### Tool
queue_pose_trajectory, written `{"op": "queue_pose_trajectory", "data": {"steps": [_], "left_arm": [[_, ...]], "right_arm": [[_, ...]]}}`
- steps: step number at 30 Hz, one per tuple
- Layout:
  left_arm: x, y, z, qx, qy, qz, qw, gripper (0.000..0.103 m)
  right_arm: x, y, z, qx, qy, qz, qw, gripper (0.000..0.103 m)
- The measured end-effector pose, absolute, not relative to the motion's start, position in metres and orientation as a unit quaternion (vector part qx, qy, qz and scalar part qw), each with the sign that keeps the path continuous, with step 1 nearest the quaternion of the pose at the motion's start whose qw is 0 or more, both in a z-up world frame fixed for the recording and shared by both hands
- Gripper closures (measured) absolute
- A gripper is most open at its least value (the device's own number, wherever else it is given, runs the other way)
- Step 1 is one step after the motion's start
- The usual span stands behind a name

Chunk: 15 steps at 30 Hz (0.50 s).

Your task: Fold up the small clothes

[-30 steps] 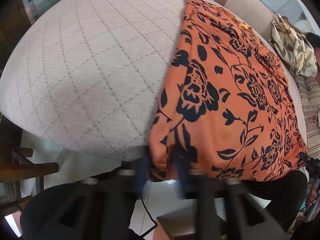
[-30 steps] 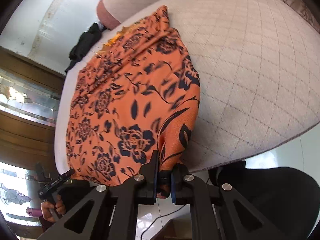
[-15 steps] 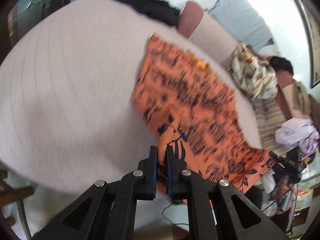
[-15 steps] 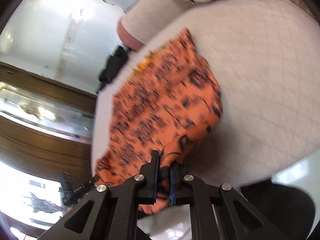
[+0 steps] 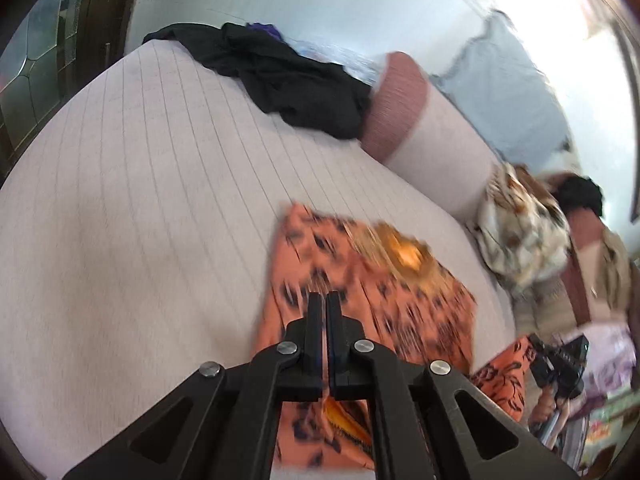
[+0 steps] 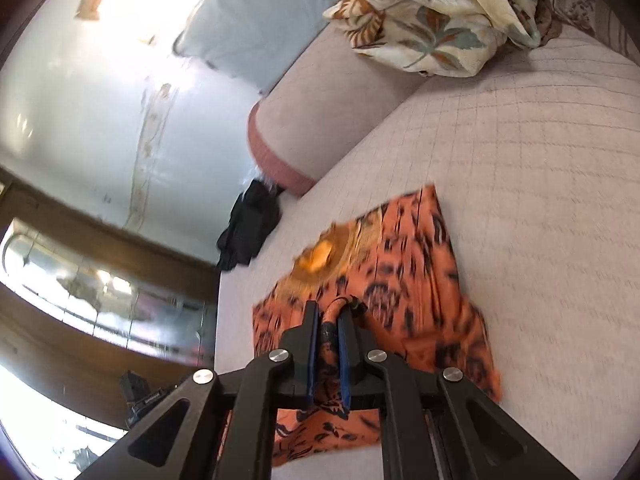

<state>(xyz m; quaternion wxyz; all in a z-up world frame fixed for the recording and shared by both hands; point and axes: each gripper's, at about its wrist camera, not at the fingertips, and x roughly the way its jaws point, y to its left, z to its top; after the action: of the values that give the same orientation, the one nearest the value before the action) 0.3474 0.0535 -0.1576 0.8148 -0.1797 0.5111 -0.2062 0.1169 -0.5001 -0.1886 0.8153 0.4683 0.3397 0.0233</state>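
An orange garment with a black flower print [image 5: 400, 304] lies on the quilted beige cushion [image 5: 140, 220], blurred by motion. Its near part is lifted off the cushion and doubled back over the rest. My left gripper [image 5: 324, 296] is shut, with a thin edge of the orange cloth pinched between its pads and more cloth hanging below. In the right wrist view the same garment [image 6: 420, 280] spreads ahead. There my right gripper [image 6: 331, 308] is shut on a bunched hem that bulges out past the fingertips.
A black garment [image 5: 288, 84] lies crumpled at the cushion's far end beside a pink-ended bolster [image 5: 420, 120]. A cream cloth with a leaf print [image 6: 432, 12] is heaped at the back right. Bare quilted cushion [image 6: 540, 180] lies right of the orange garment.
Both grippers have risen and travelled from the cushion's front edge toward the back, carrying the garment's hem with them. The garment now shows shorter, folded over itself.
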Motion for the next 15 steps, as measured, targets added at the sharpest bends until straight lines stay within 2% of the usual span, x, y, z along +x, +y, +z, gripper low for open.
{"op": "queue_pose_trajectory", "data": {"steps": [5, 6, 8, 9, 10, 12, 15], "left_arm": [[0.383, 0.030, -0.194, -0.170, 0.522, -0.190, 0.814, 0.102], [0.382, 0.027, -0.203, -0.169, 0.525, -0.192, 0.812, 0.099], [0.377, 0.026, -0.217, -0.165, 0.538, -0.189, 0.805, 0.075], [0.372, 0.027, -0.222, -0.166, 0.539, -0.186, 0.805, 0.053], [0.366, 0.029, -0.225, -0.174, 0.531, -0.183, 0.809, 0.039], [0.354, 0.033, -0.226, -0.197, 0.502, -0.177, 0.823, 0.036], [0.348, 0.020, -0.227, -0.189, 0.507, -0.169, 0.824, 0.036]], "right_arm": [[0.185, -0.534, -0.244, 0.500, 0.328, -0.030, 0.801, 0.094], [0.189, -0.540, -0.257, 0.512, 0.323, -0.038, 0.795, 0.094], [0.192, -0.549, -0.285, 0.536, 0.318, -0.053, 0.780, 0.094], [0.193, -0.550, -0.296, 0.541, 0.325, -0.055, 0.774, 0.094], [0.196, -0.550, -0.303, 0.539, 0.340, -0.055, 0.769, 0.094], [0.200, -0.546, -0.307, 0.529, 0.364, -0.051, 0.765, 0.090], [0.198, -0.539, -0.291, 0.515, 0.341, -0.043, 0.785, 0.088]]}}
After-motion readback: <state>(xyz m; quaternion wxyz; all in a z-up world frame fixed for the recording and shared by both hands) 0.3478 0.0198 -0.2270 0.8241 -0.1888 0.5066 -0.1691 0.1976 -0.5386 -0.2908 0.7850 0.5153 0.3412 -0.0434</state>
